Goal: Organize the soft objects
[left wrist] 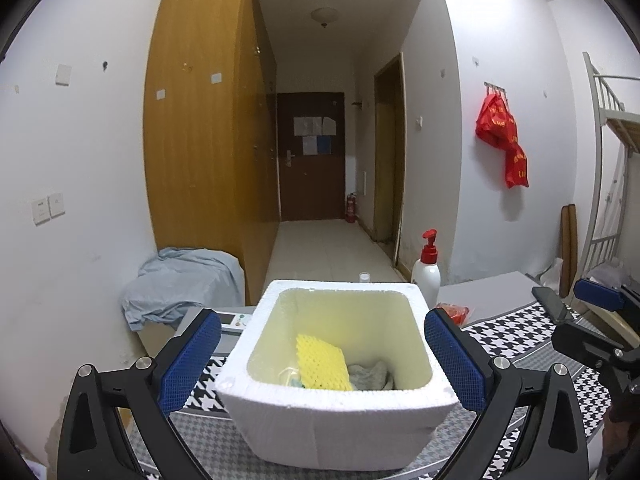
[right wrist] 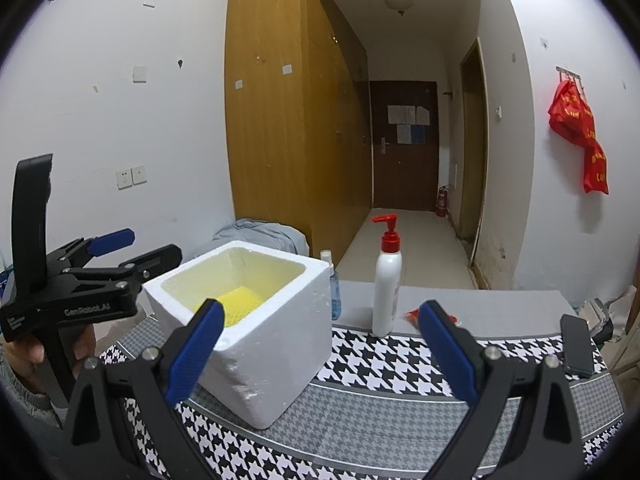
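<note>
— What's in the foam box (left wrist: 340, 412)?
— My left gripper (left wrist: 324, 364), wide and empty, sees a yellow sponge (left wrist: 320, 364) and grey cloth (left wrist: 370, 376) inside.
— And the right?
— My right gripper (right wrist: 320, 350) gapes empty too — it shows only the sponge.

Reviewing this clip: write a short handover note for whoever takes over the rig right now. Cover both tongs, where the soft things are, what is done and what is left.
Left tongs: open, empty, its pads either side of the white foam box without pressing it.
Right tongs: open, empty, beside the box above the houndstooth mat.
In the box: yellow sponge, grey cloth, a small pale item under the sponge.
Still out: a red item behind the pump bottle; too hidden to say whether it is soft.
Left: check that red item; box it if soft.
</note>
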`<act>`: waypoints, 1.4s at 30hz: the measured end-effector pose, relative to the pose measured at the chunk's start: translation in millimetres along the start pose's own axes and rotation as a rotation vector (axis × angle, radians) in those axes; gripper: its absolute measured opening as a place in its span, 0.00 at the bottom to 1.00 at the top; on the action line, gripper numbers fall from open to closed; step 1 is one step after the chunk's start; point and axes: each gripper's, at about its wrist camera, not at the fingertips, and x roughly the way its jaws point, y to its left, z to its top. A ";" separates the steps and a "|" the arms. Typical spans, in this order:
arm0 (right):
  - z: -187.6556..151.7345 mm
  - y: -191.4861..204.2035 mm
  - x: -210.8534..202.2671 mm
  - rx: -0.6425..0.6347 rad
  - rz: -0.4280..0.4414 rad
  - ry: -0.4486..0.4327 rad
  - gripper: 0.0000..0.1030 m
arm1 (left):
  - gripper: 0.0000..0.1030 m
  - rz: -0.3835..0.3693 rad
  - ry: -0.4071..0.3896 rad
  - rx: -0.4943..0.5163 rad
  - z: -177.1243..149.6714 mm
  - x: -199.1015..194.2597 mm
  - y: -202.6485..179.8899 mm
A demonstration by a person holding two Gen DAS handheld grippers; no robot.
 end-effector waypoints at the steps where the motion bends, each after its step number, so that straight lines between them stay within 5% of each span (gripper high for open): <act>1: 0.4 0.2 -1.0 0.000 0.000 -0.002 0.96 | 0.99 0.002 -0.005 -0.002 0.2 -3.6 0.2; 42: -23.9 20.2 -123.0 -0.031 -0.076 -0.176 1.00 | 0.99 -0.026 -0.156 -0.020 -25.1 -125.5 -54.1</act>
